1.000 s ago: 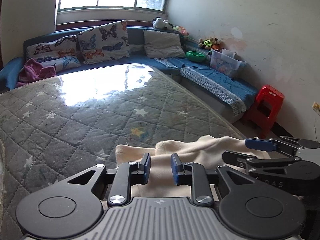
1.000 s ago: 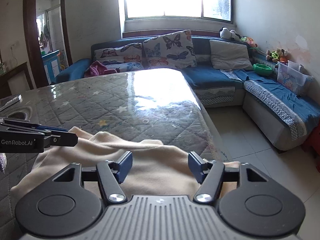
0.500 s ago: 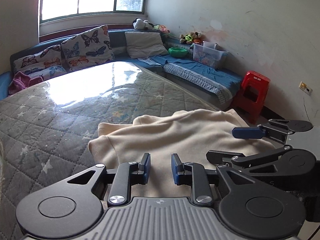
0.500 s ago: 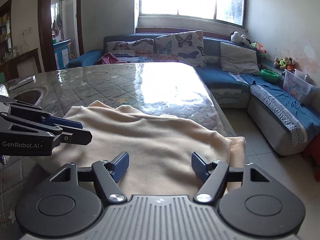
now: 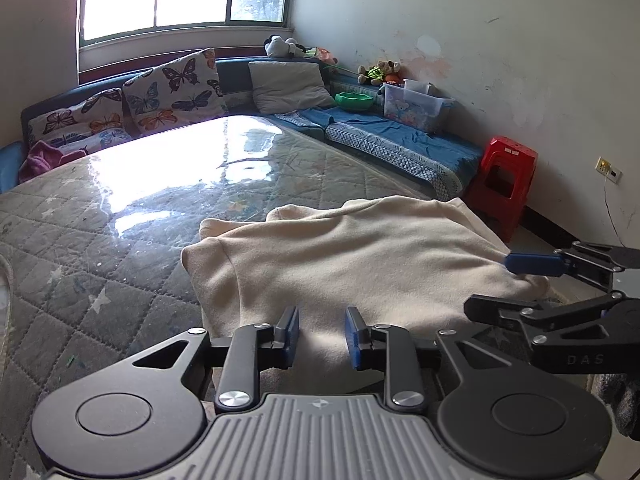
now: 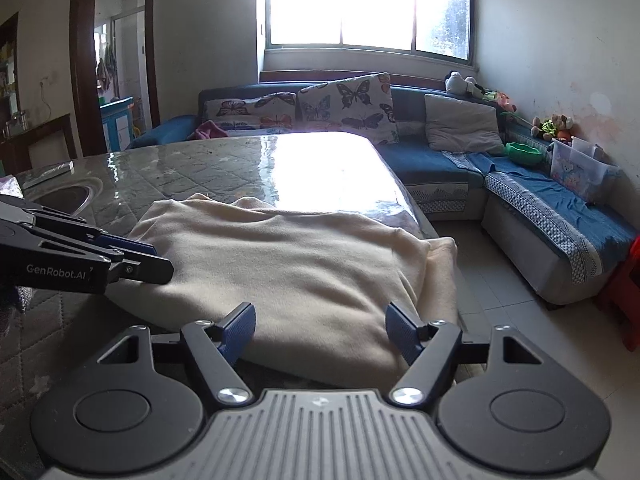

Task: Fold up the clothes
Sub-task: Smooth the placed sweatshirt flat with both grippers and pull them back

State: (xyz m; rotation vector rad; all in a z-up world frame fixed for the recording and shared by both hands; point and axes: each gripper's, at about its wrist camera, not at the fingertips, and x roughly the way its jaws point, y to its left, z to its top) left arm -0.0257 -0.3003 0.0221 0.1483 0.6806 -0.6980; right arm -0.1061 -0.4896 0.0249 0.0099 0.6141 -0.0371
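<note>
Left tool (image 5: 322, 338) narrowly parted; right tool (image 6: 320, 334) spread wide, both level

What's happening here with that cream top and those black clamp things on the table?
A person is folding clothes with two hand-held tongs. A cream sweater lies spread on the quilted table, its right side hanging over the table edge. The left tongs and the right tongs both sit at the sweater's near hem with their jaws apart, gripping nothing. No fold is visible yet. A sofa with butterfly cushions sits behind.
</note>
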